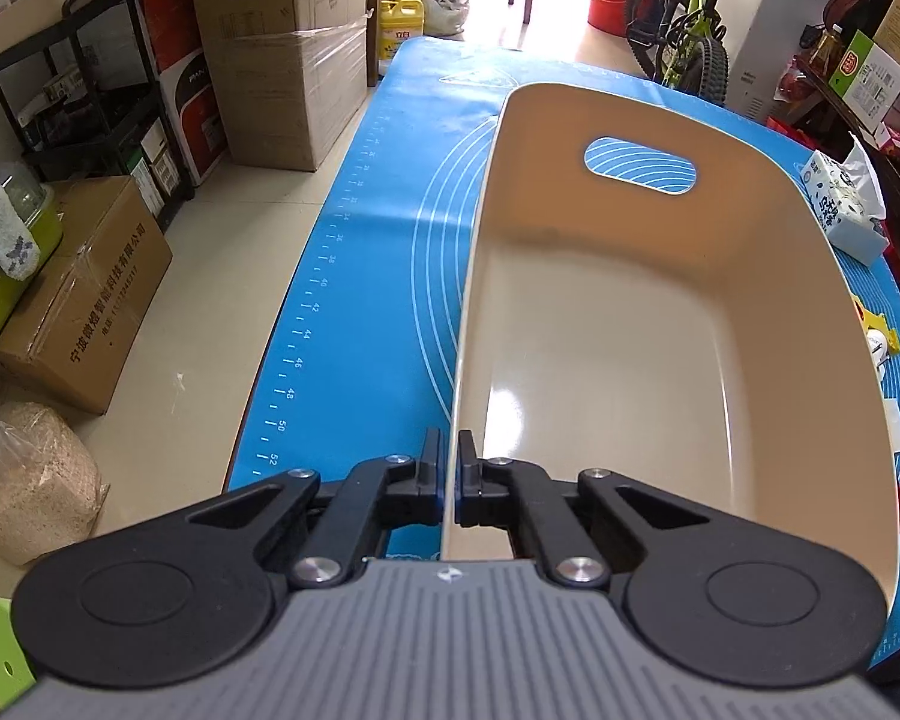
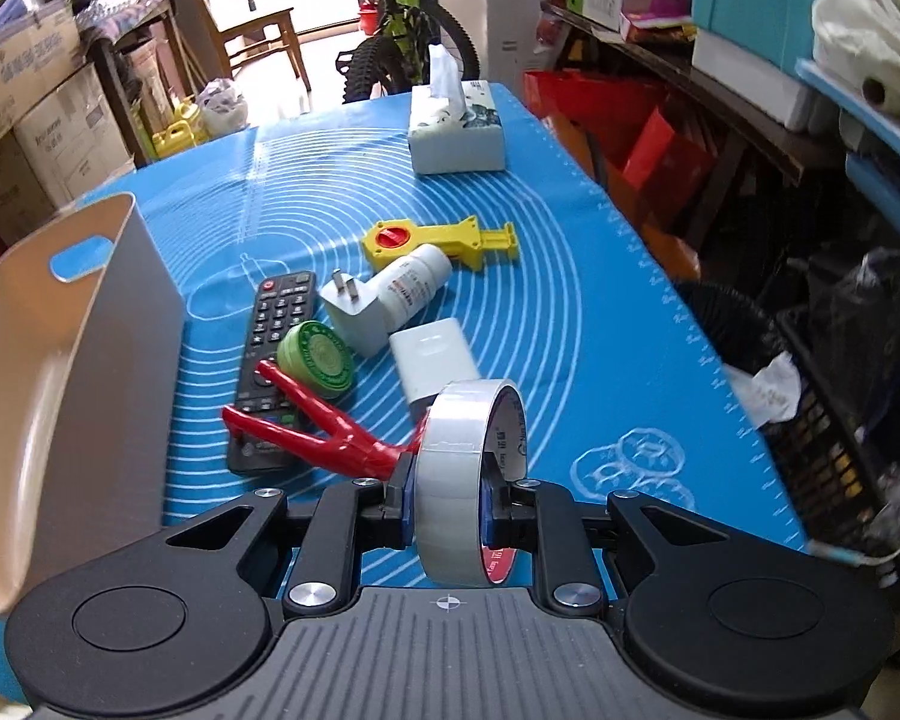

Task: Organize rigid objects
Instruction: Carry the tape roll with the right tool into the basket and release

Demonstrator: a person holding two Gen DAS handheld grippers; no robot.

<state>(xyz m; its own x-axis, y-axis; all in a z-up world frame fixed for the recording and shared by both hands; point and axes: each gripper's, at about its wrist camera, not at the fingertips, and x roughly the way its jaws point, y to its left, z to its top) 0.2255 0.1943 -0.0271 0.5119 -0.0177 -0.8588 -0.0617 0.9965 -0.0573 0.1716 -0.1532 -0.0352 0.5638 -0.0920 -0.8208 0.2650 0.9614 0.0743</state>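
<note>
My left gripper (image 1: 450,456) is shut on the near left rim of an empty beige bin (image 1: 660,360) that stands on the blue mat; the bin also shows in the right wrist view (image 2: 60,360). My right gripper (image 2: 447,492) is shut on a roll of clear tape (image 2: 459,480), held upright above the mat. To the bin's right lie a black remote (image 2: 273,354), a red plastic tool (image 2: 324,432), a green round tin (image 2: 318,360), a white plug adapter (image 2: 354,312), a white pill bottle (image 2: 417,282), a white box (image 2: 432,360) and a yellow tool (image 2: 444,240).
A tissue box (image 2: 456,132) stands at the mat's far edge, also seen in the left wrist view (image 1: 840,204). Cardboard boxes (image 1: 282,48) and a black rack (image 1: 90,78) line the floor left of the table. Shelves and a black basket (image 2: 822,408) crowd the right side.
</note>
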